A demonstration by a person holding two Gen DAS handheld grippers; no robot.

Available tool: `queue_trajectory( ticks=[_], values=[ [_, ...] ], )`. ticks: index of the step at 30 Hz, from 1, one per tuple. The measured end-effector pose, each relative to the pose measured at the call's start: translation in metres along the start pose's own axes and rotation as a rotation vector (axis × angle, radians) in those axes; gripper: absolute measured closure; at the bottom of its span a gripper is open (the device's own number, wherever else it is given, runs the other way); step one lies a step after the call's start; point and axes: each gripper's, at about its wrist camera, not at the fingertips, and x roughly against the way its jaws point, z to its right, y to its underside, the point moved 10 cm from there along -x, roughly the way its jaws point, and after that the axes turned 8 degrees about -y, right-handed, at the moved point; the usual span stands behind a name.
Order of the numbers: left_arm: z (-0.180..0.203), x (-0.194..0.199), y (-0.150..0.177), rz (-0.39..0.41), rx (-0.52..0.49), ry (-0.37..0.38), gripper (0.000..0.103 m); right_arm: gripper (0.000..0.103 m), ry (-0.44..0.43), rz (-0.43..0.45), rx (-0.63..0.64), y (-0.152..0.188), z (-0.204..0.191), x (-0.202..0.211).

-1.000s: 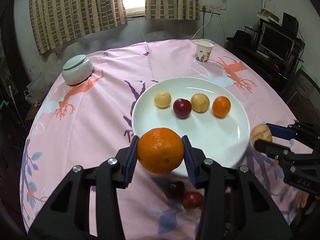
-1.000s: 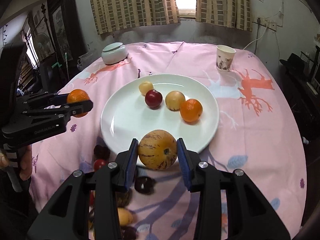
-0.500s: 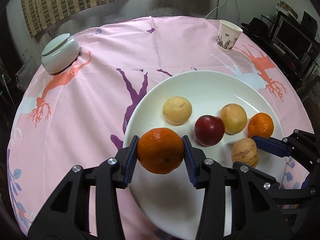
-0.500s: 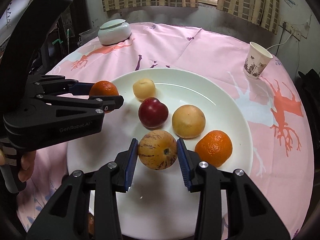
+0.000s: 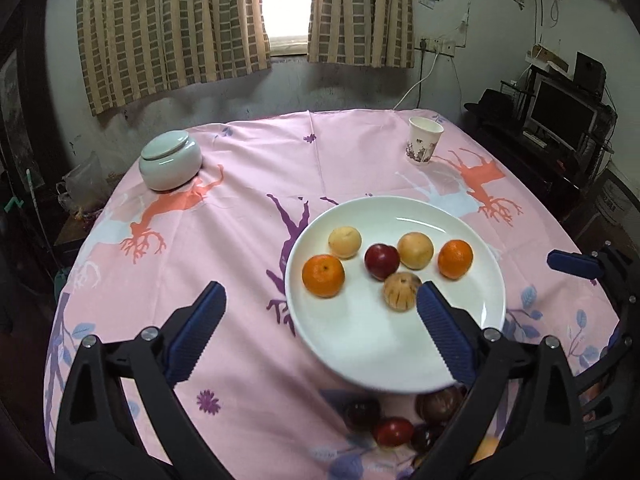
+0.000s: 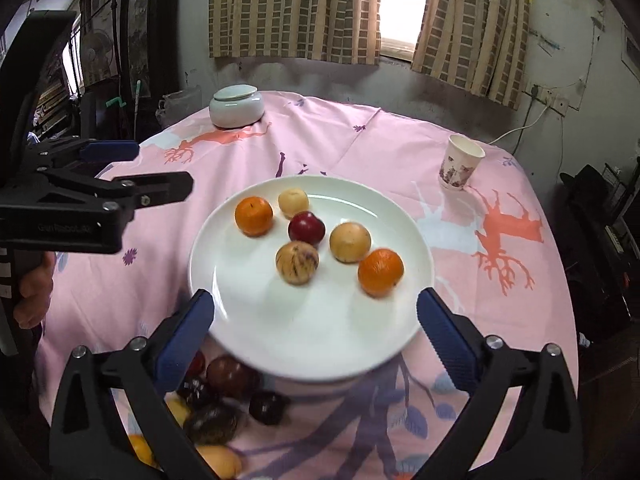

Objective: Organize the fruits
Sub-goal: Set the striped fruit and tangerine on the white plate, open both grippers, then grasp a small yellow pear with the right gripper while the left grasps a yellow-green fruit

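Resting on a smooth white round plate (image 5: 472, 344), six fruits sit at centre frame: two dimpled oranges, one at the left (image 5: 323, 275) and one at the right (image 5: 455, 259), two pale yellow globes, a glossy dark red plum (image 5: 382, 261), and a tan speckled fruit (image 5: 401, 291). Both the left tool (image 5: 318, 330) and the right tool (image 6: 316, 330) have just sprung wide apart, their ribbed blue pads gripping nothing. Loose dark and yellow fruits (image 6: 224, 404) lie on the pink printed cloth of the worktop (image 5: 240, 220) at lower frame.
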Motion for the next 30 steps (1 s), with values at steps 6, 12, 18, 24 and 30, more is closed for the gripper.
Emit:
queue_trajectory(
  ticks=[6, 12, 18, 24, 30],
  values=[
    [0.003, 0.043, 0.083, -0.006, -0.017, -0.005, 0.002, 0.001, 0.094, -0.083, 0.005, 0.091, -0.012, 0.044],
    [0.002, 0.065, 0.154, -0.085, 0.023, 0.023, 0.002, 0.001, 0.164, -0.087, -0.095, 0.159, -0.019, 0.075],
    [0.017, 0.084, 0.183, -0.094, -0.001, 0.040, 0.002, 0.001, 0.157, -0.098, -0.118, 0.183, -0.033, 0.073],
    [0.037, 0.087, 0.195, -0.090, -0.059, 0.031, 0.002, 0.001, 0.116, -0.042, -0.157, 0.179, -0.035, 0.064],
    [0.041, 0.086, 0.201, -0.100, -0.068, 0.043, 0.002, 0.054, 0.034, -0.090, -0.255, 0.183, -0.028, 0.038]
  ],
)
